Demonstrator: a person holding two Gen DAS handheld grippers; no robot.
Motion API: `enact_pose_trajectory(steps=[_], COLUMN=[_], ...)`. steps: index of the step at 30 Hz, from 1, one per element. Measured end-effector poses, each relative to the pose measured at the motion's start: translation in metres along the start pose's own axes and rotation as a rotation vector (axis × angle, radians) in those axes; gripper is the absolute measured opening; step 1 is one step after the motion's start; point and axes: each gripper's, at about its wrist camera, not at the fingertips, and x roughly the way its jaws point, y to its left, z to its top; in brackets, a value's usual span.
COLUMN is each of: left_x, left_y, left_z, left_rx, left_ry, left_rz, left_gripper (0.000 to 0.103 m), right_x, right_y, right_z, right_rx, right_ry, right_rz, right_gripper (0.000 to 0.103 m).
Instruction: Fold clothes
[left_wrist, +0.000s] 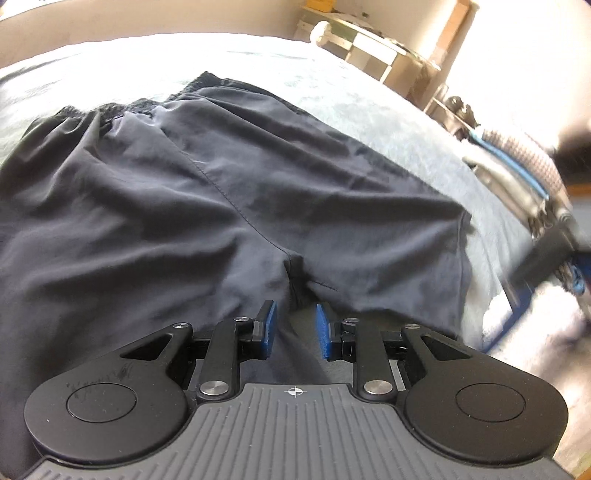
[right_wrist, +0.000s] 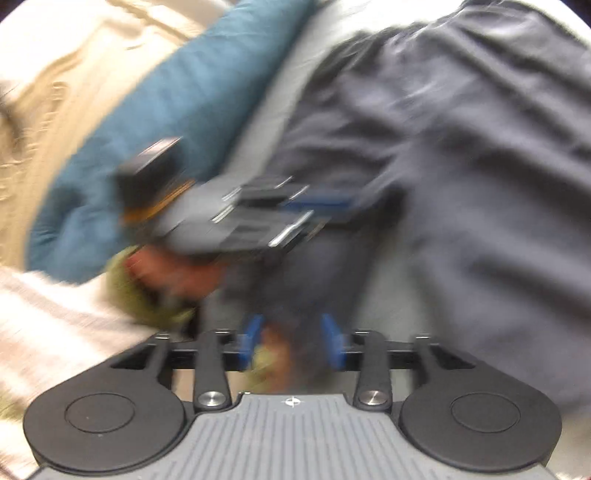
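The bed, spread with a pale grey-blue cover (left_wrist: 369, 110), fills most of the left wrist view and carries everything. A pair of dark navy shorts of thin woven fabric (left_wrist: 184, 184) lies flat on it. The elastic waistband is at the far side, the centre seam runs toward the camera, and the two leg openings are nearest. In the right wrist view, which is heavily smeared, the same shorts (right_wrist: 461, 147) cover the right half of the frame.

A teal quilted blanket (right_wrist: 184, 92) lies as a long roll beside the shorts, with a strip of bed cover between the two. Past it is a rumpled beige cloth (right_wrist: 55, 92), and a whitish striped fabric (right_wrist: 55, 314) sits at the lower left. A pale wooden shelf unit (left_wrist: 369, 48) stands beyond the bed.

The left claw (left_wrist: 295, 328) sits low over the crotch of the shorts. Its blue pads are set narrow, and a ridge of dark fabric runs up into the gap. Whether the pads press on that fabric cannot be told. The right wrist view shows this claw (right_wrist: 325, 206) from the side, blurred, over the shorts. A hand (right_wrist: 173, 273) in an olive-green sleeve (right_wrist: 140, 295) grips its handle.

The right claw (right_wrist: 291, 339) has its blue pads standing well apart. Only blur shows between them, and the pads close on nothing.
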Motion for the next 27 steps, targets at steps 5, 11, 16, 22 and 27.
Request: enact_pose_trajectory(steps=[5, 11, 16, 22, 27], left_x=[-0.008, -0.004, 0.004, 0.033, 0.084], left_y=[0.000, 0.009, 0.014, -0.033, -0.082], left_z=[0.008, 0.012, 0.020, 0.037, 0.029], left_rx=[-0.027, -0.101, -0.119, 0.078, 0.256], left_ry=[-0.030, -0.015, -0.026, -0.048, 0.038], left_rz=[0.031, 0.103, 0.135, 0.067, 0.027], left_gripper=[0.023, 0.023, 0.023, 0.023, 0.023], right_x=[0.045, 0.099, 0.093, -0.011, -0.069], right_y=[-0.012, -0.016, 0.004, 0.005, -0.035], right_z=[-0.021, -0.050, -0.068, -0.047, -0.010], right_rx=[0.169, 0.140, 0.069, 0.020, 0.196], right_ry=[-0.098, -0.068, -0.011, -0.347, -0.596], right_rz=[-0.055, -0.247, -0.262, -0.342, -0.607], right_gripper=[0.062, 0.018, 0.020, 0.020, 0.020])
